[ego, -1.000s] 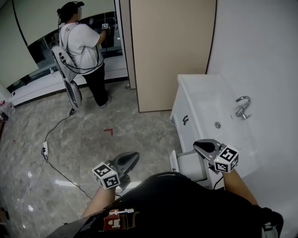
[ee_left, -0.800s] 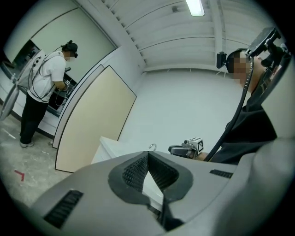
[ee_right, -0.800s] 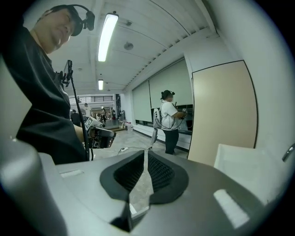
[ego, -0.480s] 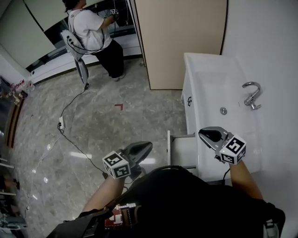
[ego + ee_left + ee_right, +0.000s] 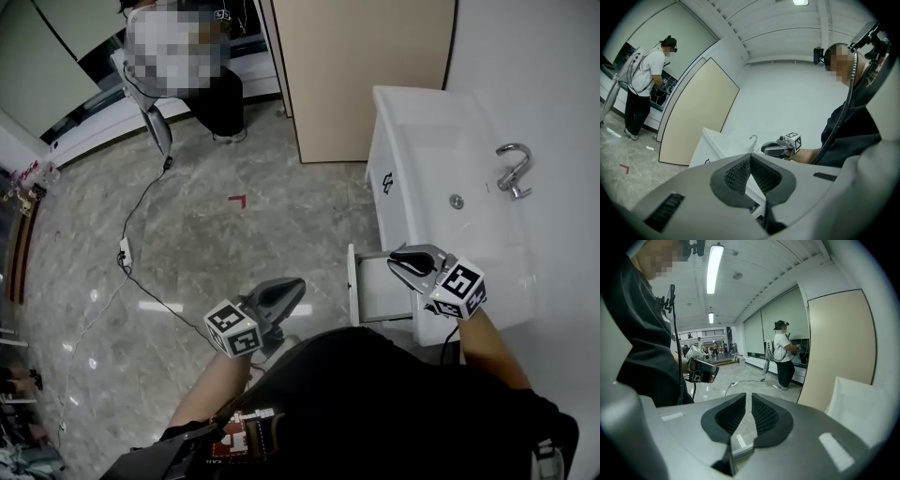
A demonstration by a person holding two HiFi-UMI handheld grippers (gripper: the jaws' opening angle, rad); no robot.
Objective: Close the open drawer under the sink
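The white sink cabinet [image 5: 403, 159] stands at the right, with its lower drawer [image 5: 375, 295] pulled out toward the floor and the drawer front [image 5: 352, 286] facing left. My right gripper [image 5: 398, 258] hovers over the open drawer near the cabinet face. It is shut and empty, with only a hairline slit between its pads [image 5: 764, 416]. My left gripper [image 5: 298, 284] hangs over the floor to the left of the drawer front, apart from it. It is also shut and holds nothing, its pads [image 5: 738, 173] meeting at the tip. The left gripper view shows the right gripper [image 5: 778, 149] beside the faucet [image 5: 753, 139].
A chrome faucet [image 5: 514, 169] sits on the sink top. Behind the cabinet stands a beige partition [image 5: 366, 75]. Another person [image 5: 216, 94] works at a far counter. A cable with a plug strip [image 5: 125, 248] trails over the marble floor, near a red corner mark [image 5: 237, 201].
My right gripper has dropped from beside the sink rim to over the open drawer. The head view has swung so the cabinet and drawer sit closer. The left gripper has shifted along with me.
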